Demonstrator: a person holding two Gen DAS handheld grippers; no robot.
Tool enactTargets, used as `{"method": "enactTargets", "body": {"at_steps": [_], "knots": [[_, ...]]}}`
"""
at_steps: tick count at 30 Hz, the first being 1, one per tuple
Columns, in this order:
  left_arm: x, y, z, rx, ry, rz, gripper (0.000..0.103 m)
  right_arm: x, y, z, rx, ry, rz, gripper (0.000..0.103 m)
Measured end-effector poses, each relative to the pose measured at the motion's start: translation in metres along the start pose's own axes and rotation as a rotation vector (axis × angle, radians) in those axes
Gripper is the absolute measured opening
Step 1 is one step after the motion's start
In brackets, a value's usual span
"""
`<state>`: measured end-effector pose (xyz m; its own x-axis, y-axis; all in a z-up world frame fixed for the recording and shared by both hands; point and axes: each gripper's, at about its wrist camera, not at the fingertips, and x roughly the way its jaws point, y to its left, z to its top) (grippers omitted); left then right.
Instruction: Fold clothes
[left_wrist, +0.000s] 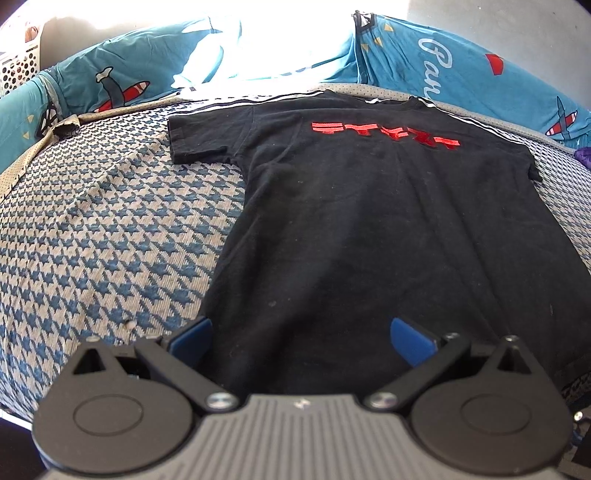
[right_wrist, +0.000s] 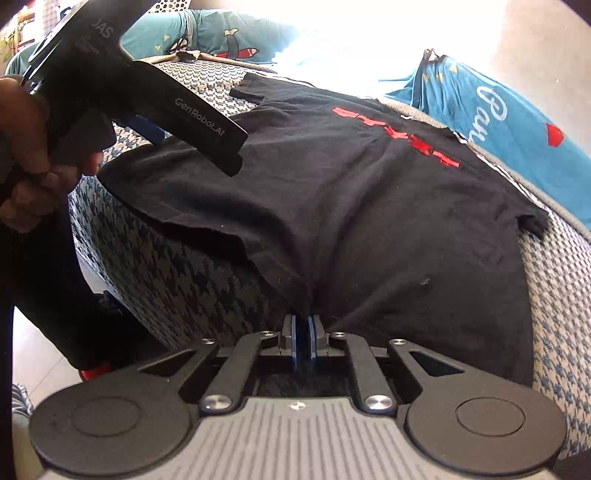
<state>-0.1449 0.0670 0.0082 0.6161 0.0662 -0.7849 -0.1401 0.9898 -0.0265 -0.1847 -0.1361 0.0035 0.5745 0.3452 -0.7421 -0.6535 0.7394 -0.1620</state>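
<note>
I am holding my left gripper (left_wrist: 301, 338) with its blue pads spread wide over the hem of the black T-shirt (left_wrist: 369, 221), which is lying flat on the houndstooth bed cover (left_wrist: 92, 240), filling the centre and right of the left wrist frame. My right gripper (right_wrist: 303, 341) is pinching the shirt's bottom edge at lower centre of its frame, jaws pressed together. A hand (right_wrist: 26, 155) is gripping the left tool at that view's upper left.
</note>
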Motion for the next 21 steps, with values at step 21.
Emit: {"method": "enactTargets", "body": {"at_steps": [21], "knots": [[-0.001,-0.028,-0.019,0.096,0.034,-0.028,0.103,-0.027,-0.09,-0.021,0.56,-0.078,-0.28,0.024]]}}
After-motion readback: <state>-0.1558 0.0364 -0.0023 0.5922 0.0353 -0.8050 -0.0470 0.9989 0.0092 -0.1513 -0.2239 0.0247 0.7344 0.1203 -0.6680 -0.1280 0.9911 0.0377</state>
